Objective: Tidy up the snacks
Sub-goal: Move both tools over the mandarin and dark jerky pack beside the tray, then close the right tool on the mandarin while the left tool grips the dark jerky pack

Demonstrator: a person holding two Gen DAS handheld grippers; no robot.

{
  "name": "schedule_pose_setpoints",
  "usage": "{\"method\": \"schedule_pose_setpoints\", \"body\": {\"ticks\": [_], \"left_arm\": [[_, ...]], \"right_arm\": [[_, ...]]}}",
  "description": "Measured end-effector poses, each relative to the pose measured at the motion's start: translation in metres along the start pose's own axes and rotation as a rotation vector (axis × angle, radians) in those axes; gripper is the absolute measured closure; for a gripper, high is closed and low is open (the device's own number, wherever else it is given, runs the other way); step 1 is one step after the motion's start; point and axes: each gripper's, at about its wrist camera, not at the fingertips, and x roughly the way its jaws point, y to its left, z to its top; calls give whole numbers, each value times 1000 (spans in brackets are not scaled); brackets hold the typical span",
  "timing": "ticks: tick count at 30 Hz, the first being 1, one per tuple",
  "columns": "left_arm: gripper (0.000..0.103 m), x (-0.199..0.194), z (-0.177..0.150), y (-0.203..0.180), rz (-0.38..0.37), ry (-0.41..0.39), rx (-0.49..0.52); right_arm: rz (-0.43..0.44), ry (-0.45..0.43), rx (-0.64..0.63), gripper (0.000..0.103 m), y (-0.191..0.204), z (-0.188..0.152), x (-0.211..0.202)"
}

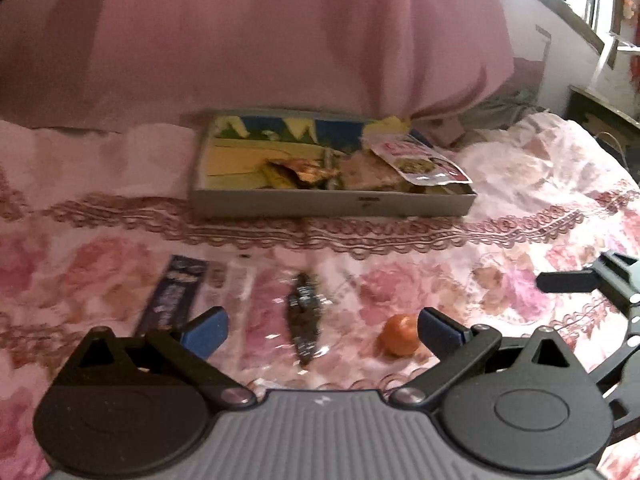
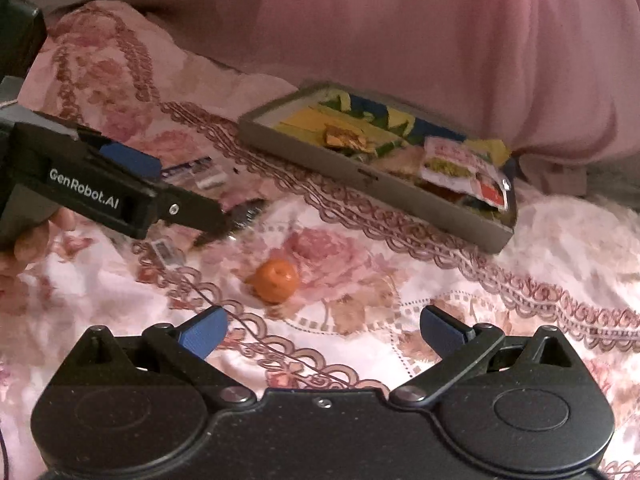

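Left wrist view, left gripper [image 1: 322,330] fingers wide, empty, right gripper [image 2: 322,330] likewise

Orange fruit [image 1: 400,335]; pink floral bedspread [image 1: 520,184]; grey box [image 1: 332,202].

Tray [image 1: 328,200] w/ packets behind; orange [image 1: 400,335] right of wrapped snack [image 1: 304,316], on bedspread [image 1: 520,200].

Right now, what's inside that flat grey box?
The box holds a white-and-red pouch and a yellow-orange wrapper. Whatever lies beneath the pouch is hidden.
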Motion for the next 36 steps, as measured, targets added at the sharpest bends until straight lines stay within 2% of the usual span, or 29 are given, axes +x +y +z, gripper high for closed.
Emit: {"method": "schedule_pose_setpoints", "body": {"ticks": [5,9,15,18,25,30,32,34,36], "left_arm": [[1,25,2,-3,-10,32,-22],[1,36,-12,1,-18,52,-58],[1,45,-16,1,41,80,23],[4,48,-14,3,43,93,21],[18,53,-9,9,86,104,72],[23,58,-9,10,89,102,102],[33,60,-11,7,92,111,132],[41,61,-11,8,75,129,118],[41,63,-12,12,66,133,85]], "right_arm": [[32,31,50,1,-2,-3,15],[43,65,50,6,2,-7,24],[44,64,45,14,5,-9,27],[46,59,55,17,4,-8,30],[71,41,40,23,9,-5,42],[78,40,40,30,11,1,53],[75,44,32,34,13,2,57],[76,47,30,36,14,3,60],[78,45,30,36,14,4,62]]}}
